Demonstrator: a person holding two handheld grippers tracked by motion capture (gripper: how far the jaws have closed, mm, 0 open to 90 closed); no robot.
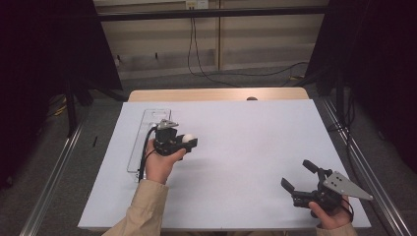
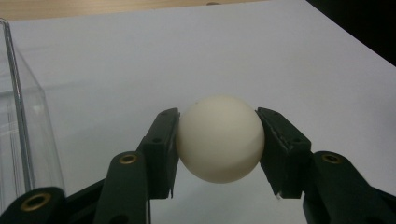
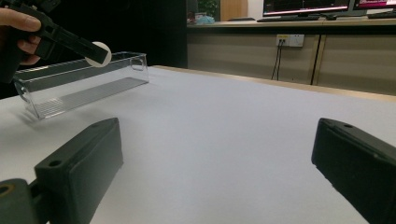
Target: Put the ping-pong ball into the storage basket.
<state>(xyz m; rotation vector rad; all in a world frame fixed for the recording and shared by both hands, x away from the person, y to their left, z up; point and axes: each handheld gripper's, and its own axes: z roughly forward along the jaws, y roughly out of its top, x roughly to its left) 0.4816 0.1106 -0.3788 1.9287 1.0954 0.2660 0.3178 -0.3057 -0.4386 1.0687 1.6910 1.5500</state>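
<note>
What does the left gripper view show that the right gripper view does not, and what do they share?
Left gripper view: the left hand-held gripper with both pads pressed on the round white ball, seen close up. Right gripper view: the right hand-held gripper with its jaws wide apart and nothing between them, and the wall socket behind. Both: the ball, the clear plastic rectangular bin and the white table sheet.

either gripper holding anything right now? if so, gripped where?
The left gripper holds a white ball, its two pads pressed on opposite sides of the ball at about its widest part, above the white sheet. The right gripper holds nothing; its jaws stand wide apart.
</note>
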